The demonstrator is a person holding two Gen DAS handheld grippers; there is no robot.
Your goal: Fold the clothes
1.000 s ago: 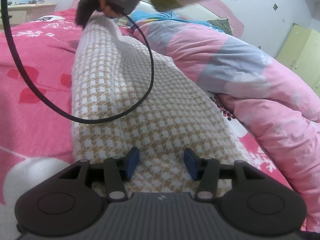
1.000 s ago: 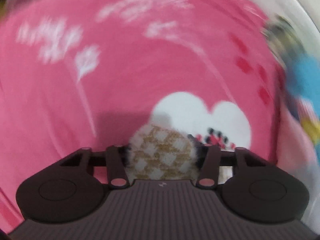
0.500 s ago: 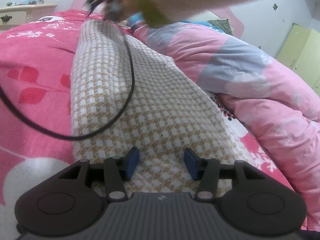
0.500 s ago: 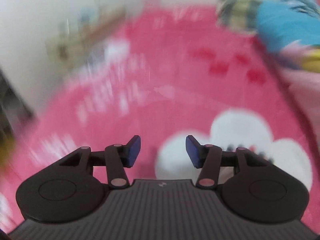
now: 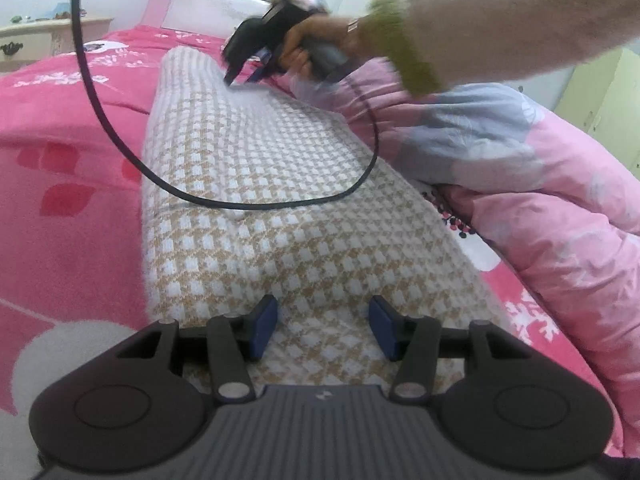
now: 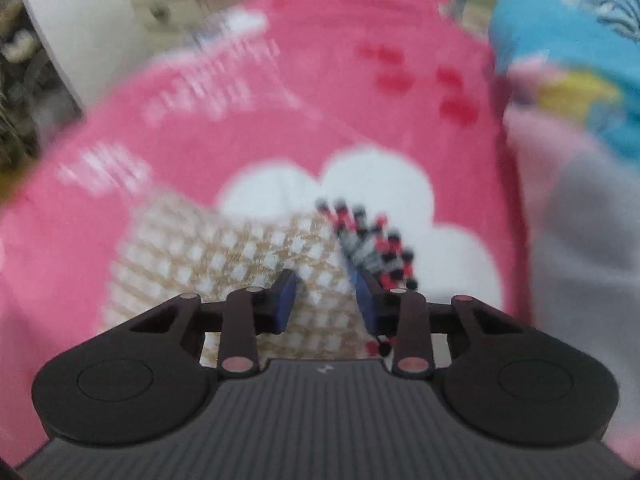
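The checked cloth under the left tongs looks knitted and bumpy. The pink bed sheet beside them looks soft and fuzzy. The quilt is smooth, puffy cloth. The tongs are dull black plastic with blue pads. The cable is smooth rubber.

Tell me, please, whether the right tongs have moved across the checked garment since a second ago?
Yes. In the left wrist view the right tongs shifted rightward from the checked garment's far left corner toward the pink quilt.
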